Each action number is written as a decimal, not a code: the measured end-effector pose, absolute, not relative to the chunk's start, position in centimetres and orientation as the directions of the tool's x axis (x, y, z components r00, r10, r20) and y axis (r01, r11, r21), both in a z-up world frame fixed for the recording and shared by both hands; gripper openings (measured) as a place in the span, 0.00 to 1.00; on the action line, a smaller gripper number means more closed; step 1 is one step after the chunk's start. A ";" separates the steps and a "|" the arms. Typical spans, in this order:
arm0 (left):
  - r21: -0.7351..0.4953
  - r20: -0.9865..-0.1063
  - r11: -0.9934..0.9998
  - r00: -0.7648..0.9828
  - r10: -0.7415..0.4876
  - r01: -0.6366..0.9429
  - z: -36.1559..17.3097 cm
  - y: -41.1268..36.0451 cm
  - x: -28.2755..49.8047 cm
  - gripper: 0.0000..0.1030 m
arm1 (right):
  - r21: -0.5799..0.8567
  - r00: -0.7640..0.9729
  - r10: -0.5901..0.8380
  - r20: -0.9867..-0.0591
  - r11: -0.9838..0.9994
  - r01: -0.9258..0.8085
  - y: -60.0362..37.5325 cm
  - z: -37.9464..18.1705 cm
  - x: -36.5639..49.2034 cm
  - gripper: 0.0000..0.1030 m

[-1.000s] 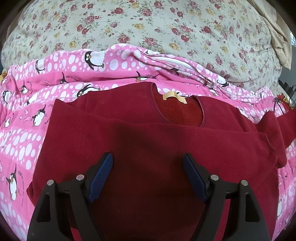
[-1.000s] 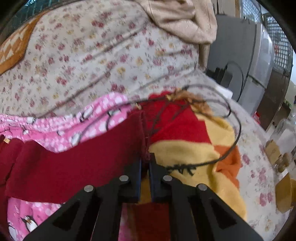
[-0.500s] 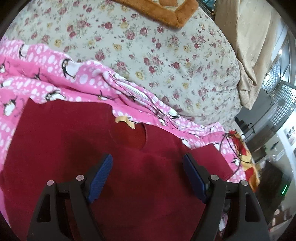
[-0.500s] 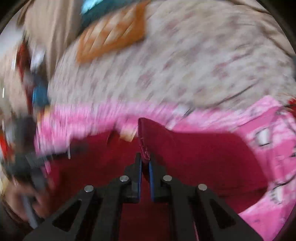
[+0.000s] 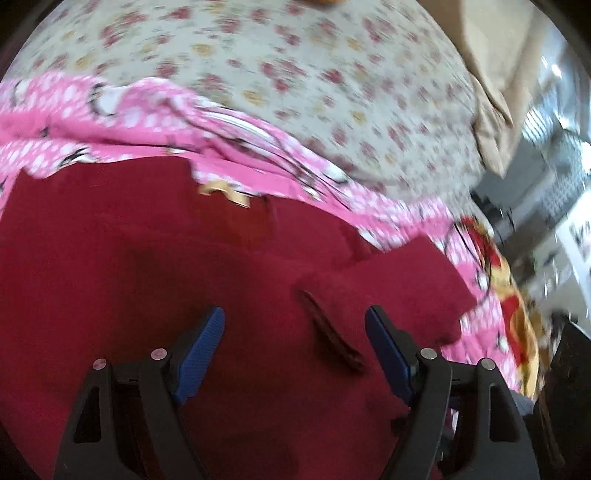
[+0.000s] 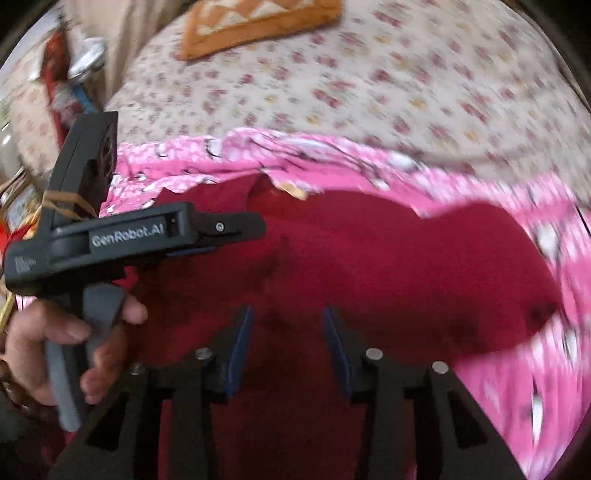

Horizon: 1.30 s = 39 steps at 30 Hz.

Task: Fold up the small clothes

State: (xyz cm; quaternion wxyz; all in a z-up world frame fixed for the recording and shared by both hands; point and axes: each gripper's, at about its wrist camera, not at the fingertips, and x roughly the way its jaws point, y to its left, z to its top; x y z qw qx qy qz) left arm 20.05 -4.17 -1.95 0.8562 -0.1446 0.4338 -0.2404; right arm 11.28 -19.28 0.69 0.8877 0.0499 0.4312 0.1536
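Holding both tools over the dark red sweater [image 5: 155, 280], you have the left gripper [image 5: 293, 345] spread wide with nothing between its blue pads, and the right gripper [image 6: 286, 345] likewise released above the cloth. The sweater lies flat on a pink penguin-print blanket [image 5: 110, 122], one sleeve [image 5: 391, 280] folded across the body. A floral bedsheet [image 6: 369, 81] lies beyond; an orange cushion [image 6: 255, 22] rests on it.

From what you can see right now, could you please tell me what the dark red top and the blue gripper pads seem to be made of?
The dark red top looks like a soft, matte knit or fleece: no sheen, gentle folds. The blue pads of the left gripper appear to be ribbed rubber or plastic, judging by fine grooves.
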 end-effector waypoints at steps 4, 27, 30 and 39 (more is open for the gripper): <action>-0.420 -0.699 0.824 0.442 -0.561 0.382 -2.4 -7.7 19.5 0.61 | 0.289 0.529 0.333 -0.780 0.943 -0.166 -20.2 -1.1 9.1 0.54; -0.355 -0.683 0.853 0.517 -0.516 0.382 3.2 -4.0 18.7 0.00 | 0.376 0.507 0.407 -0.760 0.911 -0.167 -20.5 -0.9 8.6 0.74; -0.301 -0.706 0.885 0.542 -0.457 0.354 4.2 -0.6 19.2 0.00 | 0.347 0.507 0.387 -0.770 0.921 -0.177 -20.0 -0.9 8.6 0.75; -0.229 -0.759 0.949 0.570 -0.314 0.218 3.4 8.3 20.4 0.00 | 0.135 0.510 0.273 -0.816 0.948 -0.289 -16.5 -1.3 8.1 0.90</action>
